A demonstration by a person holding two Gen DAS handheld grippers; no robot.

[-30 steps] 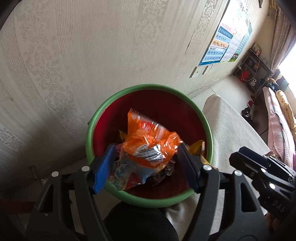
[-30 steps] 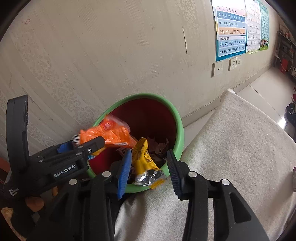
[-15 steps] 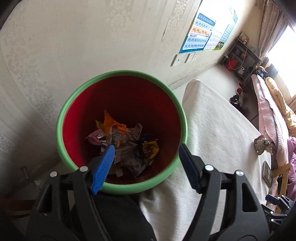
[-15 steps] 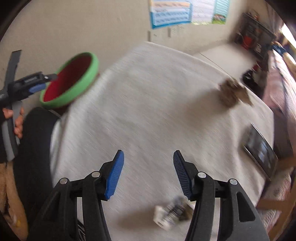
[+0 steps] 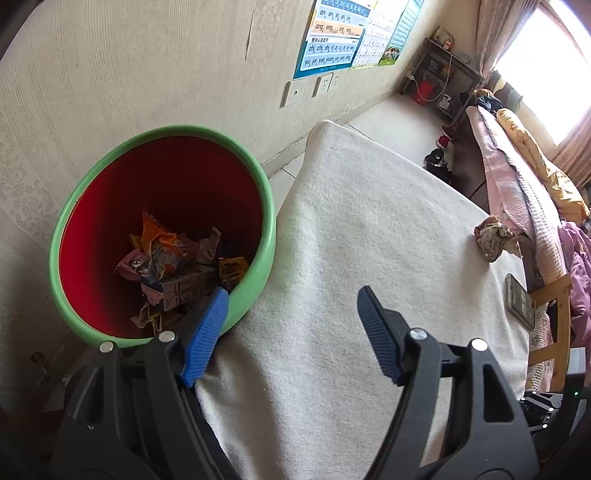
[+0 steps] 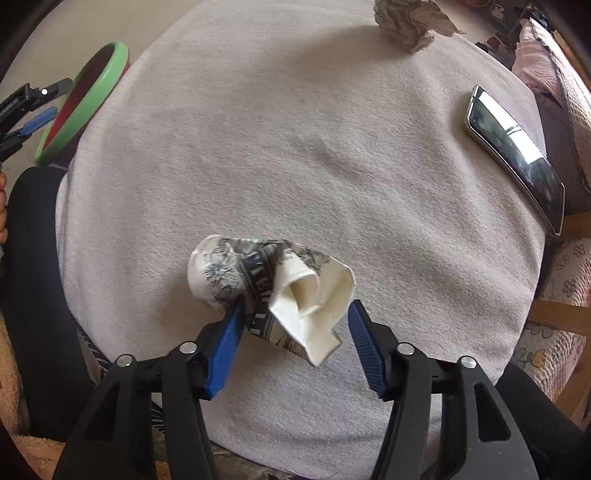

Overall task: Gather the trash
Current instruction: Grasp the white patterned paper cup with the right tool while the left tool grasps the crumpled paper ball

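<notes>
A green bin [image 5: 266, 236] with a red inside stands beside the table and holds several wrappers [image 5: 173, 262]. My left gripper [image 5: 291, 328] is open and empty, over the table's edge next to the bin. My right gripper [image 6: 295, 314] is open, its blue fingers on either side of a crushed paper cup [image 6: 266, 280] lying on the white tablecloth [image 6: 295, 147]. A crumpled paper ball [image 6: 410, 22] lies at the table's far side; it also shows in the left wrist view [image 5: 495, 240]. The bin's rim shows in the right wrist view [image 6: 92, 99].
A phone [image 6: 517, 155] lies near the table's right edge, also in the left wrist view [image 5: 521, 301]. A wooden chair with bedding [image 5: 554, 295] stands beyond it. The wall [image 5: 147, 74] is behind the bin. My left gripper shows in the right wrist view [image 6: 26, 114].
Both grippers dropped their wrappers into the bin and opened. The left swung right toward the table. The right moved across the table to the crushed cup.
</notes>
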